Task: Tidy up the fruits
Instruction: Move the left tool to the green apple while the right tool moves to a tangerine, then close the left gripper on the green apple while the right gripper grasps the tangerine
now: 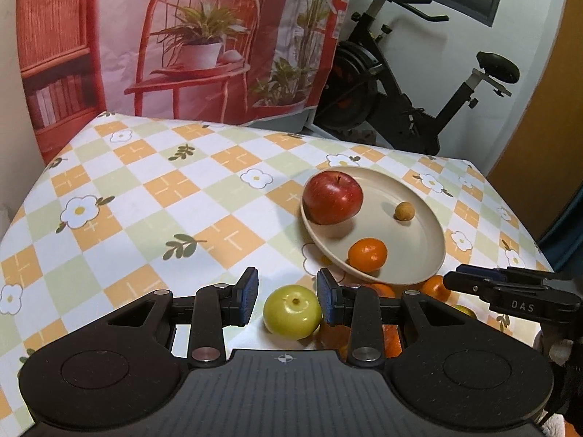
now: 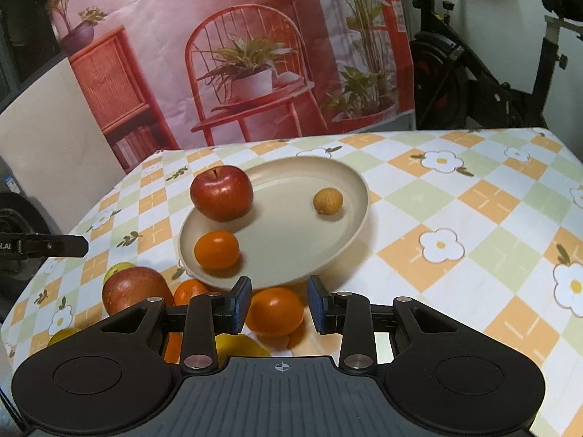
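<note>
A beige plate [image 1: 419, 196] [image 2: 339, 196] holds a red apple [image 1: 333, 197] [image 2: 221, 193], an orange [image 1: 367, 254] [image 2: 216, 250] and a small brown longan [image 1: 404, 211] [image 2: 328, 200]. My left gripper [image 1: 288, 298] is open with a green apple [image 1: 291, 311] lying between its fingers on the cloth. My right gripper [image 2: 280, 304] is open around an orange [image 2: 275, 311] on the table. More loose fruit lies near the plate's front rim: a red apple [image 2: 135, 289], an orange [image 2: 189, 291] and yellow-green fruit [image 2: 237, 346].
The table carries a checkered flower cloth [image 1: 164, 189] [image 2: 473, 218]. A printed backdrop [image 1: 204, 36] hangs behind it. An exercise bike [image 1: 419, 83] stands beyond the far right corner. The right gripper's finger shows at the right in the left wrist view [image 1: 510, 291].
</note>
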Demonstrator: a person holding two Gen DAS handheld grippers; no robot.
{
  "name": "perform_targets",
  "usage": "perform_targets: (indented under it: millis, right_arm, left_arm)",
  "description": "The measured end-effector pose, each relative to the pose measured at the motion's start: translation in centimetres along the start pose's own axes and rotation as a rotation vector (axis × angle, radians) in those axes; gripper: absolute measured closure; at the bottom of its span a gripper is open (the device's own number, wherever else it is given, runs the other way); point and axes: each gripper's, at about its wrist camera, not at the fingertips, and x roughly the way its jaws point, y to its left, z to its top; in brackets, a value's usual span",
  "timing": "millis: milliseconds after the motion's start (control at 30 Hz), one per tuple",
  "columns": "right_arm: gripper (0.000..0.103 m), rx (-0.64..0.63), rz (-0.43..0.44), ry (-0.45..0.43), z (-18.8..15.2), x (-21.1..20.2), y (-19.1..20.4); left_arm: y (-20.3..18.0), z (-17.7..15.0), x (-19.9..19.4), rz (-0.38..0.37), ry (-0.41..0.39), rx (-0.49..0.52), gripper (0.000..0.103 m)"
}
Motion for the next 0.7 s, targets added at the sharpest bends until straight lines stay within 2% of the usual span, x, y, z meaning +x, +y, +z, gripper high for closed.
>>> perform_targets:
  millis: [433,700]
  right_arm:
    - [0.07,0.002,0.005,0.025,-0.4,0.5,0.5]
    - [0.065,0.026,0.009,0.056,-0.6,1.5,0.0]
  left_arm:
    - [0.2,-0.9,0.7,-0.002,0.008,-0.02,0.066]
    - [0.4,-1.1,1.0,-0.006,0.014,-0.028,0.066]
